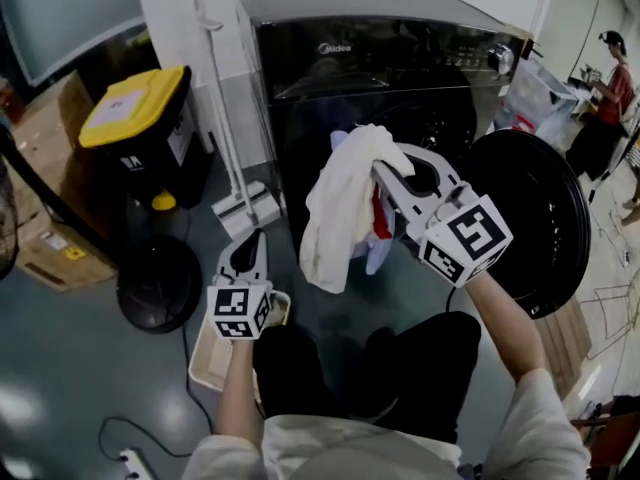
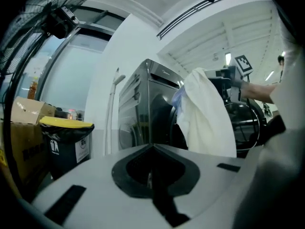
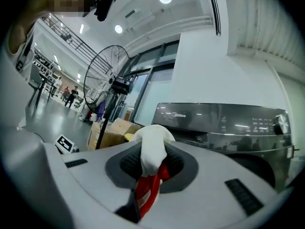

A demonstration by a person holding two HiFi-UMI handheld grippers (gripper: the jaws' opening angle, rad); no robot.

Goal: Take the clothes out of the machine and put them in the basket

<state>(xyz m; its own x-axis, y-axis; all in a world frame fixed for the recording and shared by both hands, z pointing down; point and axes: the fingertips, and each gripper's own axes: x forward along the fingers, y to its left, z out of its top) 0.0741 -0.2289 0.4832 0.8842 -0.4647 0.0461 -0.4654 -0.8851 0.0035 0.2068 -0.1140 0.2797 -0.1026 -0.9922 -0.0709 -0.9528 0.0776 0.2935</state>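
White and red clothes are gripped by the right gripper near the machine. The left gripper is squeezed closed, empty, beside the basket.

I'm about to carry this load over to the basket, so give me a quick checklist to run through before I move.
1. Grip of the right claw on the white cloth: ok, shut on it, with a red piece pinched too.
2. The light blue garment behind the cloth: cannot tell whether it is gripped or only caught up.
3. The machine door: ok, swung wide open to the right.
4. The basket: ok, on the floor beside the left claw; how full it is, cannot tell.
5. The left claw free to help: ok, shut and empty.
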